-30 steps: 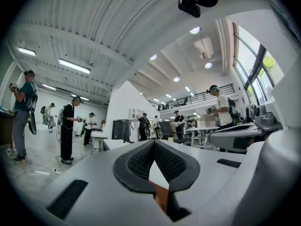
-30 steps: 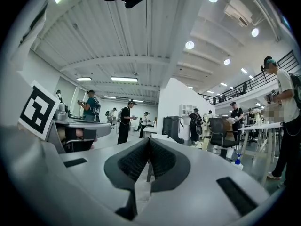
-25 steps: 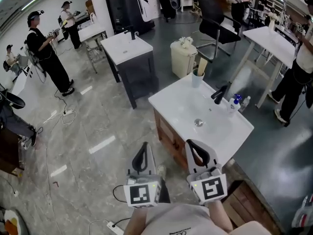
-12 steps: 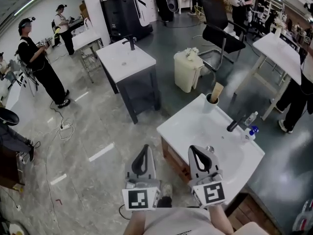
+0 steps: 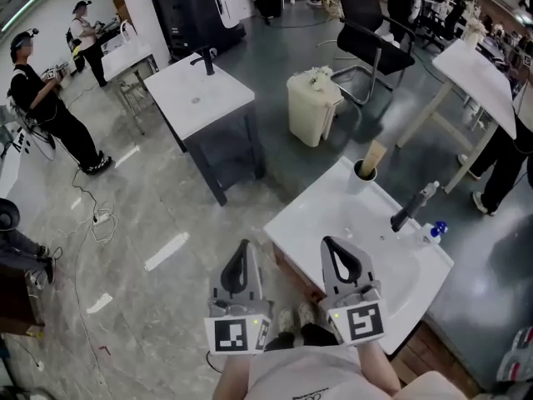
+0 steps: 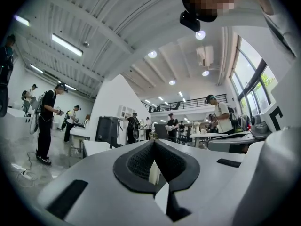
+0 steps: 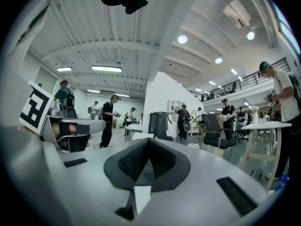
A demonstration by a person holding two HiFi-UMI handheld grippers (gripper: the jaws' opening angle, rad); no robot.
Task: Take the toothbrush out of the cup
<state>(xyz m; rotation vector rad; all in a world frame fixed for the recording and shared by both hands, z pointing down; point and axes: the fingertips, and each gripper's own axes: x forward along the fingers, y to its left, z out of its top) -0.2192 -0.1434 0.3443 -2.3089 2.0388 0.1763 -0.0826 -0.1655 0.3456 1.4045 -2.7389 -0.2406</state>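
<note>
A pale cup (image 5: 363,177) stands at the far corner of the white washbasin top (image 5: 310,215), with a beige toothbrush (image 5: 374,156) sticking up out of it. Both grippers are held side by side, low in the head view, well short of the cup. My left gripper (image 5: 242,245) (image 6: 154,142) is shut and empty, over the floor beside the basin's near corner. My right gripper (image 5: 331,242) (image 7: 148,140) is also shut with nothing in it, its tips over the basin's near edge. Neither gripper view shows the cup clearly.
A black tap (image 5: 410,210) and a blue-capped bottle (image 5: 433,231) stand at the basin's right side. Beyond are a cream bin (image 5: 311,107), a dark vanity with a white top (image 5: 197,92), a black chair (image 5: 372,25), a white table (image 5: 485,72) and several people.
The person has walked forward: the washbasin and cup have come closer to the grippers. Both grippers stay shut and side by side.
</note>
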